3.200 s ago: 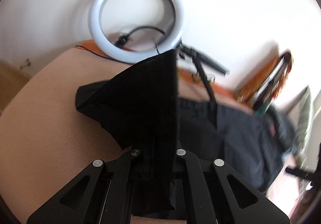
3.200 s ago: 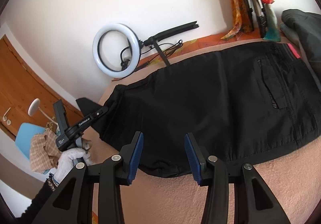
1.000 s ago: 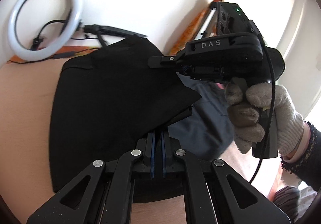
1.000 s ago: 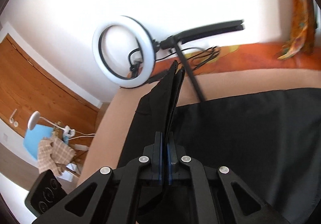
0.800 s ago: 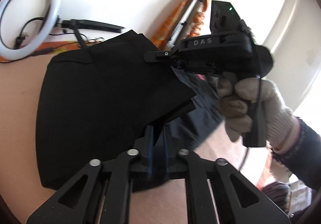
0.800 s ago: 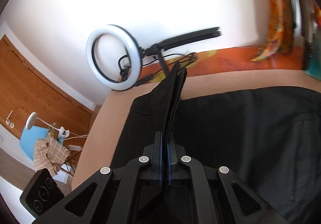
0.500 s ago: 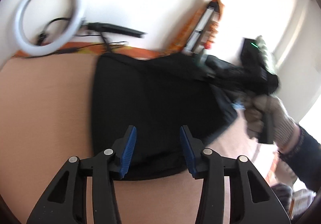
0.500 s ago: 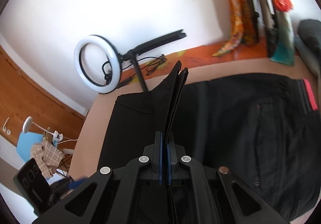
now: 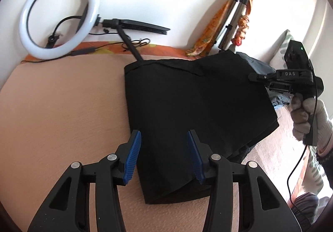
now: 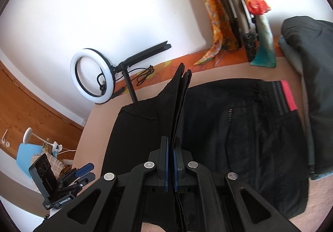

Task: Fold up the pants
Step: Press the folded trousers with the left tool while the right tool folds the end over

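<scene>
Black pants (image 9: 187, 107) lie folded over on a peach-coloured surface (image 9: 62, 107). In the right wrist view the pants (image 10: 239, 138) show a zip pocket and a pink waistband tag. My left gripper (image 9: 164, 155) is open and empty, hovering above the near folded edge of the pants. My right gripper (image 10: 171, 167) is shut on the black leg-end fabric (image 10: 179, 96) and holds it lifted above the lower layer. It also shows at the right of the left wrist view (image 9: 258, 78), gripping the far corner of the fold.
A white ring light (image 9: 56, 17) on a black stand rests against the wall at the back left. A tripod with orange cloth (image 9: 229, 24) leans at the back. A dark grey garment (image 10: 308, 49) lies at the right, beside the pants.
My left gripper has let go of the pants fabric, opened and drawn back. My right gripper has carried its held end further right over the pants, still shut.
</scene>
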